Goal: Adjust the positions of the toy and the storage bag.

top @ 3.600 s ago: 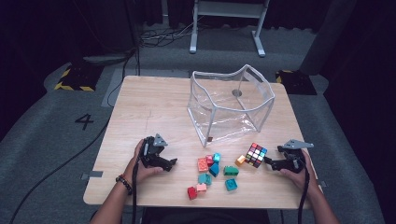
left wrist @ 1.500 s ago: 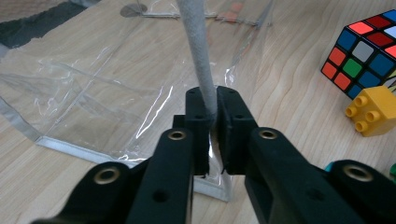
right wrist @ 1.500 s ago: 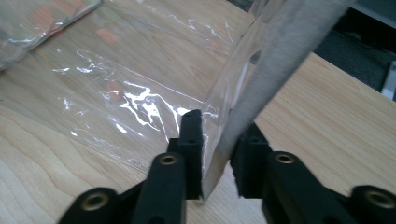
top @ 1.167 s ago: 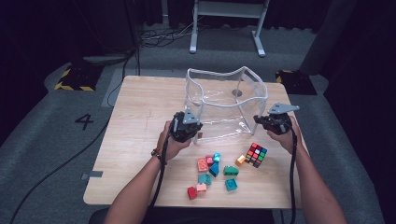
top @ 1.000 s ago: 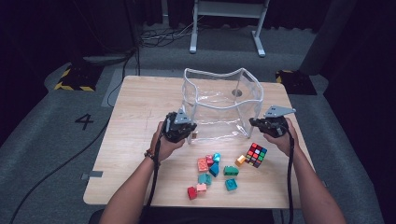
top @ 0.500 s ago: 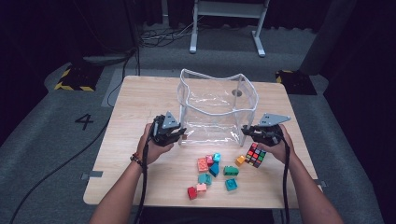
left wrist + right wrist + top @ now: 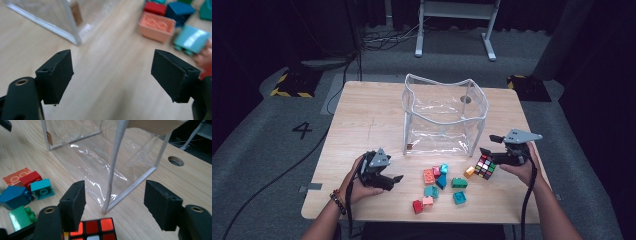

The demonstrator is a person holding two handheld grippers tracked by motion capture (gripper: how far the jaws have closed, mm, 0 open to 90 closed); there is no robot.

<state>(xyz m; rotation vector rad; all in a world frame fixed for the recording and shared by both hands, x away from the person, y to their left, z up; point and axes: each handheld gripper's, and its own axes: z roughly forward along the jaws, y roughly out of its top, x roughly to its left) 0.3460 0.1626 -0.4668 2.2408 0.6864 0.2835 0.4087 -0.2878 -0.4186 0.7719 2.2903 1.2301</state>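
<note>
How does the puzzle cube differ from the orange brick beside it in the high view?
The puzzle cube is larger, with black-edged faces of many small coloured squares; the orange brick is small and one plain colour. The cube sits right by the right hand-held gripper, whose jaws are open; the brick lies on the cube's far side from it. Both rest on the wooden table.

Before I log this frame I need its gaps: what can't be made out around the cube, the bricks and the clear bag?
- Puzzle cube: right gripper view, cut off by the bottom edge and partly behind one finger.
- Toy bricks: left gripper view, blurred and cut off by the top and right edges.
- Clear bag: high view, any contents too faint to tell through glare.
- Bag's small tag: blurred, unreadable.
</note>
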